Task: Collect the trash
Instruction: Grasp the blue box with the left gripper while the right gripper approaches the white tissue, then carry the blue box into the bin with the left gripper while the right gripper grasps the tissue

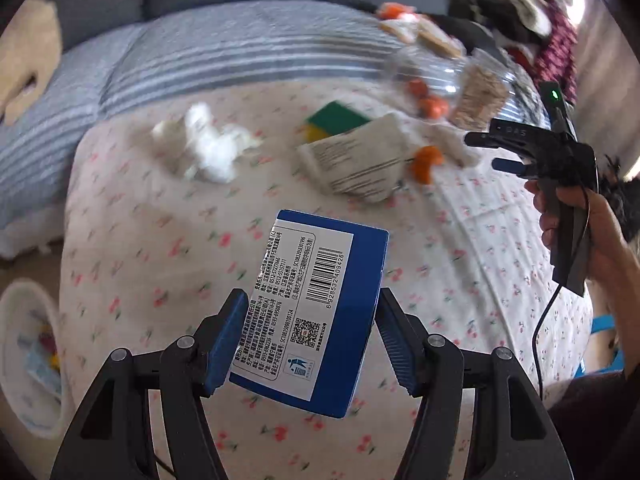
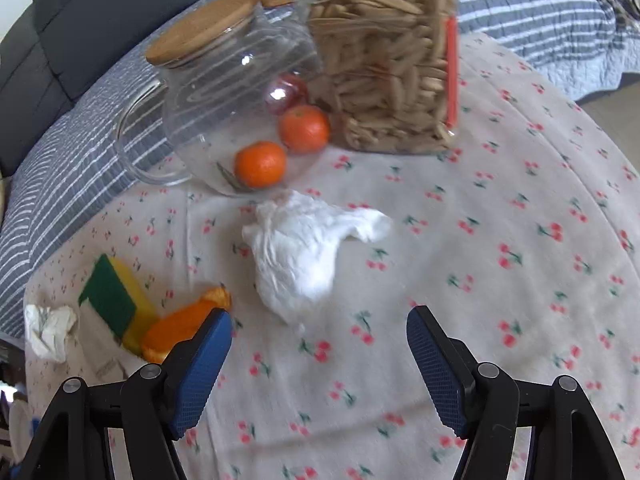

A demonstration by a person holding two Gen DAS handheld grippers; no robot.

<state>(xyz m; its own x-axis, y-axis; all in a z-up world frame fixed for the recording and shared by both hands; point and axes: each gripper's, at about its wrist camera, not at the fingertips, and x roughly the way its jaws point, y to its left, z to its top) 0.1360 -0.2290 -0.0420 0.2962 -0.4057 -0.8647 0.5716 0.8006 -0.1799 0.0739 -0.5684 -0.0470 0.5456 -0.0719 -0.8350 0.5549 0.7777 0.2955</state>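
My left gripper [image 1: 312,294] is shut on a blue carton [image 1: 344,320] with a white barcode label, held above the cherry-print tablecloth [image 1: 140,248]. Farther on lie a crumpled white tissue [image 1: 208,148], a printed paper packet [image 1: 356,160] and a piece of orange peel [image 1: 426,160]. My right gripper [image 1: 482,152], held in a person's hand [image 1: 600,232], hovers at the right. In the right wrist view that gripper [image 2: 319,314] stands open with nothing in it, just short of a crumpled white tissue [image 2: 296,248]. Orange peel [image 2: 180,328] and a smaller tissue [image 2: 50,330] lie to its left.
A glass teapot [image 2: 224,92] with a wooden lid, a clear jar of brown sticks [image 2: 384,60] and two tangerines [image 2: 260,164] stand behind the tissue. A green-and-yellow sponge [image 2: 114,300] lies at the left. A white bin [image 1: 24,320] sits on the floor, lower left.
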